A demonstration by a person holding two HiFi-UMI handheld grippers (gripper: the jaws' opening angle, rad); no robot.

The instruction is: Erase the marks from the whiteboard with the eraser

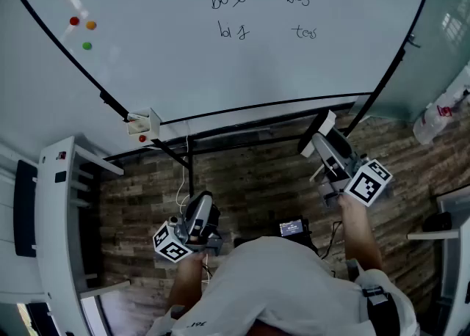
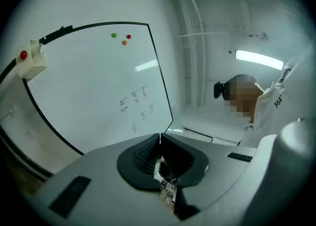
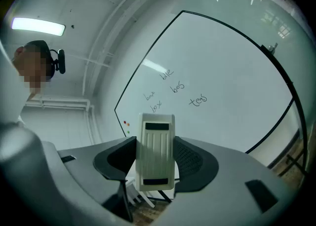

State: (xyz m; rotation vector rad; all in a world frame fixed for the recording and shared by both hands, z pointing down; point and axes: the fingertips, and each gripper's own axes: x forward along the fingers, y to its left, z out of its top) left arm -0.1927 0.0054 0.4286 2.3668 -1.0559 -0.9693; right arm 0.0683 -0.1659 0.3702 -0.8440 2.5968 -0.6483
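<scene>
The whiteboard (image 1: 220, 70) fills the top of the head view, with several handwritten words (image 1: 228, 1) in its upper middle. My right gripper (image 1: 327, 147) is below the board's lower right edge, shut on a white ribbed eraser (image 1: 317, 133) and apart from the board. In the right gripper view the eraser (image 3: 156, 151) stands upright between the jaws, pointing at the whiteboard (image 3: 222, 72) and its words (image 3: 173, 92). Lower and to the left, my left gripper (image 1: 203, 199) is shut and holds nothing. Its own view shows the jaws (image 2: 159, 138) pressed together, with the whiteboard (image 2: 89, 87) beyond.
Red, orange and green magnets (image 1: 87, 30) sit on the board's left side. A small white box with a red button (image 1: 143, 123) hangs on the lower frame. A white rack (image 1: 62, 210) stands at the left and a plastic bag (image 1: 440, 111) at the right, over a wood floor (image 1: 250, 180).
</scene>
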